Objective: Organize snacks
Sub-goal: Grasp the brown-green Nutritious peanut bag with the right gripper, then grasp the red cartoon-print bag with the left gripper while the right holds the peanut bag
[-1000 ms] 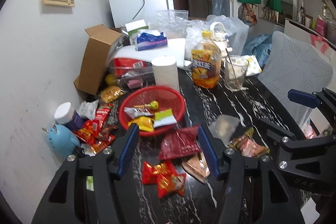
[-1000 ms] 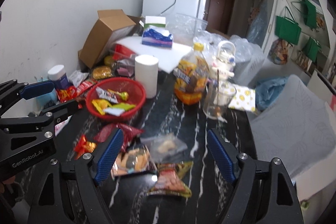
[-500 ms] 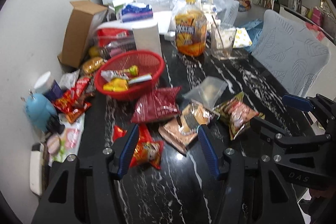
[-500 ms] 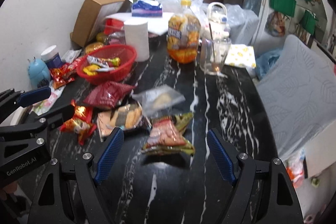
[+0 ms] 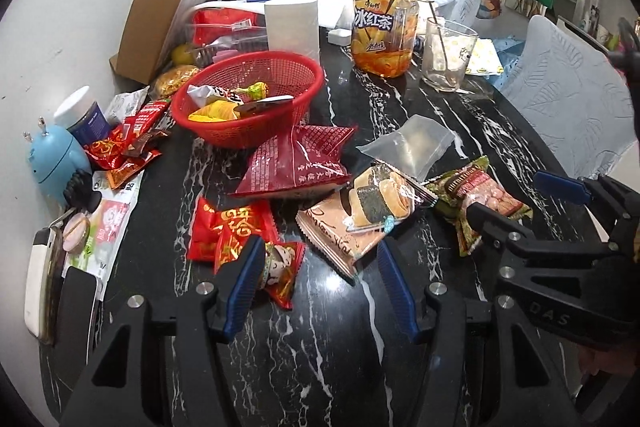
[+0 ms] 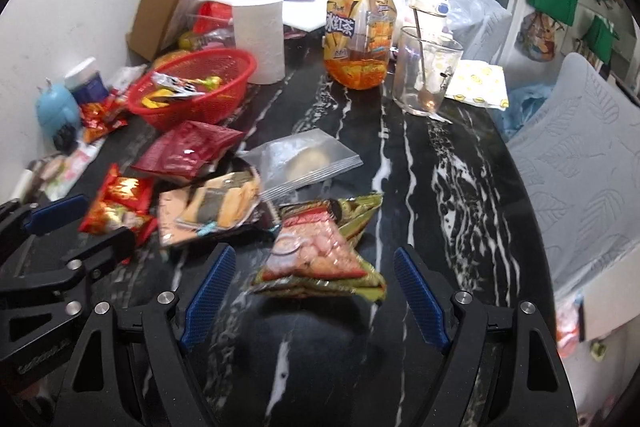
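A red basket (image 5: 256,95) (image 6: 200,87) holds a few snacks on the black marble table (image 5: 320,347). Loose packs lie before it: a dark red pack (image 5: 296,159) (image 6: 188,151), small red packs (image 5: 232,231) (image 6: 120,203), a tan seaweed-roll pack (image 5: 360,219) (image 6: 216,211), a clear bag (image 5: 412,147) (image 6: 304,163) and a green-edged pack (image 5: 480,195) (image 6: 320,251). My left gripper (image 5: 320,279) is open and empty just short of the red and tan packs. My right gripper (image 6: 316,287) is open and empty around the near end of the green-edged pack.
An iced tea bottle (image 5: 382,23), a glass with a spoon (image 5: 448,55), a paper roll (image 5: 292,23) and a cardboard box (image 5: 160,15) stand behind the basket. More red packs (image 5: 124,143), a blue figure (image 5: 56,159) and a phone (image 5: 40,291) lie left. A grey chair (image 6: 580,155) is right.
Both grippers have pulled back and tilted down toward the table; the loose packs now sit closer to the fingertips. Nothing was grasped or moved.
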